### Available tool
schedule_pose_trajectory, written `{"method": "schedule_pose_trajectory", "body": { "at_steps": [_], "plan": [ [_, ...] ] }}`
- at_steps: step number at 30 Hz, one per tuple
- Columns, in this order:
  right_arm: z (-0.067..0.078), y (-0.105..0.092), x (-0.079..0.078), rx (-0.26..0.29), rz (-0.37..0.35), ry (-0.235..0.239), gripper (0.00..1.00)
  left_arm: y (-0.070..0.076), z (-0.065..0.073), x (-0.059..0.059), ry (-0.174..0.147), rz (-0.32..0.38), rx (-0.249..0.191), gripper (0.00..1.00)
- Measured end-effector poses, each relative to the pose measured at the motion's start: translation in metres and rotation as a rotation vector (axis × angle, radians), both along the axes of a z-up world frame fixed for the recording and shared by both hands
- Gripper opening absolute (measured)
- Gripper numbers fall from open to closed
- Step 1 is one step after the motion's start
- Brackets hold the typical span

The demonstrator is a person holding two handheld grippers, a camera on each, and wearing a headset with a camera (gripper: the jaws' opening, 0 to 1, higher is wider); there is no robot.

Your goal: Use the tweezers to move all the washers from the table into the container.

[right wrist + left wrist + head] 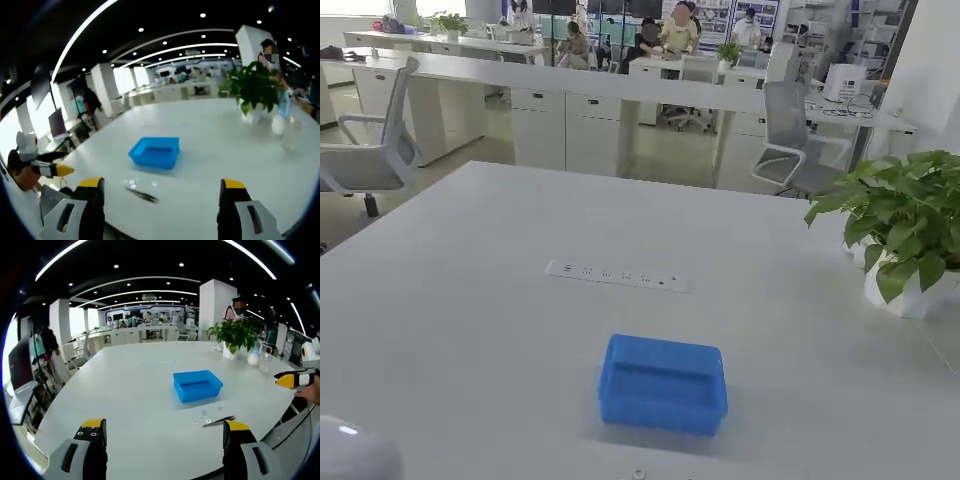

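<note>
Washers [132,182] look tiny, flat and likely slippery, lying just ahead of your open, empty right fingers [93,186], beside the thin tweezers [142,195], so pinch those near their middle; your left fingers [93,426] are open and empty too.

Take the container [663,383] on the table [470,330] as your mark. The power strip [618,275] lies behind it, farther from you. The potted plant [905,225] stands behind it and off to its right. The washers [204,416] lie just before it on your side, with the tweezers [218,421] beside them, nearer you.
</note>
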State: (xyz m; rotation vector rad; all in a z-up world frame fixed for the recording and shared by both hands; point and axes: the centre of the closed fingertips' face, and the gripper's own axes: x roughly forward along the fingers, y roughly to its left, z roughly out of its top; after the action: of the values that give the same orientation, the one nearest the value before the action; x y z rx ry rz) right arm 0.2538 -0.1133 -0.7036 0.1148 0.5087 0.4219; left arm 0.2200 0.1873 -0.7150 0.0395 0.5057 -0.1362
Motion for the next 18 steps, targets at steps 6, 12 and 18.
{"method": "schedule_pose_trajectory", "body": {
  "at_steps": [6,12,18],
  "plan": [
    [-0.0018,0.0038,0.0000,-0.014,0.016,0.006,0.94,-0.0024,-0.0024,-0.0004,0.011,-0.010,0.004,0.99],
    [-0.0011,0.0061,0.0007,-0.024,0.024,0.011,0.94,-0.0040,-0.0036,0.0000,0.014,-0.018,0.007,0.99],
    [-0.0035,0.0070,0.0023,-0.035,0.024,0.018,0.94,-0.0073,-0.0069,0.0011,0.026,-0.034,0.003,0.99]
  ]
}}
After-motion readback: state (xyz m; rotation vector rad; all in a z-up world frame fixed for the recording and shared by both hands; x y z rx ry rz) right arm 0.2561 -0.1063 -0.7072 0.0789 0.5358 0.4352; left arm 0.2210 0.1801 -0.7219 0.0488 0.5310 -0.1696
